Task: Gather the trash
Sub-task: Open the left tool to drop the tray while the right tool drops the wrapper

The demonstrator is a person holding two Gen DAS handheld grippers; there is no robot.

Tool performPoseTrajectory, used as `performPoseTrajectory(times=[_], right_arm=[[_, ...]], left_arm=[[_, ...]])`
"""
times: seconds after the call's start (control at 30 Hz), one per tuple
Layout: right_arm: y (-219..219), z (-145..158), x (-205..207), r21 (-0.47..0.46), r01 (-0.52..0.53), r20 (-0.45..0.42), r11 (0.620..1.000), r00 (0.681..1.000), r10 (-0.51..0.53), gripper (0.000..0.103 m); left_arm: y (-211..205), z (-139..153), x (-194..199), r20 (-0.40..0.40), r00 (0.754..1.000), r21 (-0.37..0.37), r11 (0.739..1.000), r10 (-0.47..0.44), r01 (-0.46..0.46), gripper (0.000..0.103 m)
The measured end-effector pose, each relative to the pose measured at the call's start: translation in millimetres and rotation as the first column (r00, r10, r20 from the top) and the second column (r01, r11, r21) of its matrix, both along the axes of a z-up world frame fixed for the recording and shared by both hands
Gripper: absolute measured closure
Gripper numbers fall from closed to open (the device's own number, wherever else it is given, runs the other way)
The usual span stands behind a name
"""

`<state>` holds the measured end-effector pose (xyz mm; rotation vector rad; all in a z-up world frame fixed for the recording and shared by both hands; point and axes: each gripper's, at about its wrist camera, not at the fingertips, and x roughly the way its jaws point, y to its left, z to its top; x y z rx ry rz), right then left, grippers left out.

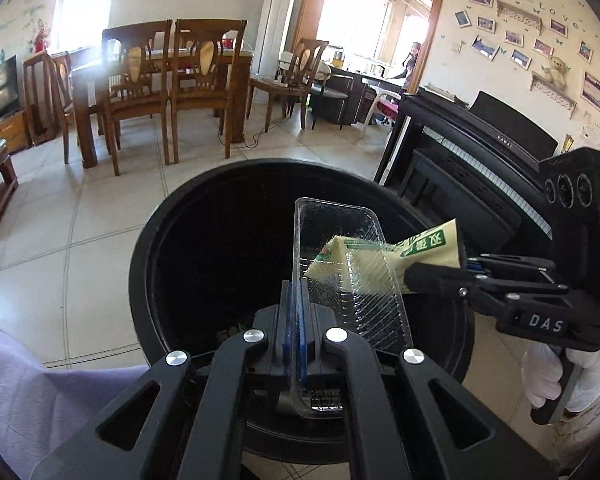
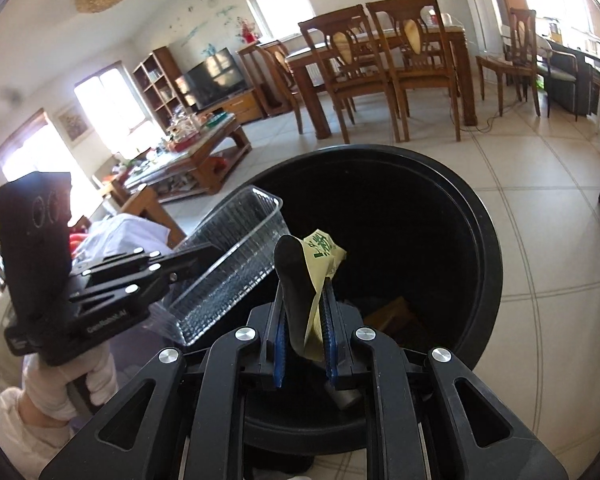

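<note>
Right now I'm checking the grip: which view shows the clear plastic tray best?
The right wrist view: the clear plastic tray shows side-on, walls and rim. The left wrist view shows the tray edge-on, partly overlapping the yellow wrapper.

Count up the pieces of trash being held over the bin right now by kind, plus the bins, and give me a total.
Clear plastic tray: 1, in the left gripper
Yellow wrapper: 1, in the right gripper
Black bin: 1
Total: 3
</note>
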<state>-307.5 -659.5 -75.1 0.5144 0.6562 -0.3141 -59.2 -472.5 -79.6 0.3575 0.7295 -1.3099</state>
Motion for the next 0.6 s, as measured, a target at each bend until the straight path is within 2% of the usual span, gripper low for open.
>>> performPoseTrajectory(times=[0.07,0.17,0.47,0.5,0.53,0.57,0.6], right_arm=[[0.8,-1.5,0.5,0.004,0.003,-0.006,1.0,1.0,-0.003,0.08],[2.5,-3.3,1.9,0.011,0.003,-0.013,1.0,1.0,-0.003,0.074],[4.2,-1.1,6.8,0.01,0.012,-0.017,1.0,1.0,-0.012,0.063],[5.1,-0.5,8.2,0.008,0.011,-0.018,1.0,1.0,-0.011,0.063],[6.7,0.7,10.1,0.005,0.01,-0.02,1.0,1.0,-0.01,0.061],[4.6,3.2,14.8,0.003,0.01,-0.022,1.0,1.0,-0.01,0.054],[6.3,4.2,16.4,-0.001,0.012,-0.022,1.0,1.0,-0.012,0.051]], left_arm=[[-5.5,-2.9,-3.9,0.016,1.0,0.015,1.0,0.005,-0.005,0.097],[-6.1,-4.1,-4.2,0.022,1.0,0.031,0.999,0.021,-0.022,0.095],[-2.3,-4.3,-4.8,0.011,0.999,0.025,0.999,0.035,-0.036,0.094],[-1.6,-3.4,-5.2,0.01,0.999,0.02,0.999,0.038,-0.038,0.088],[1.4,-1.5,-5.1,0.01,0.999,0.014,0.999,0.042,-0.042,0.076],[1.9,0.2,-5.1,0.013,0.999,0.007,0.999,0.047,-0.047,0.067],[5.6,2.6,-6.3,0.024,0.998,-0.004,0.998,0.059,-0.059,0.045]])
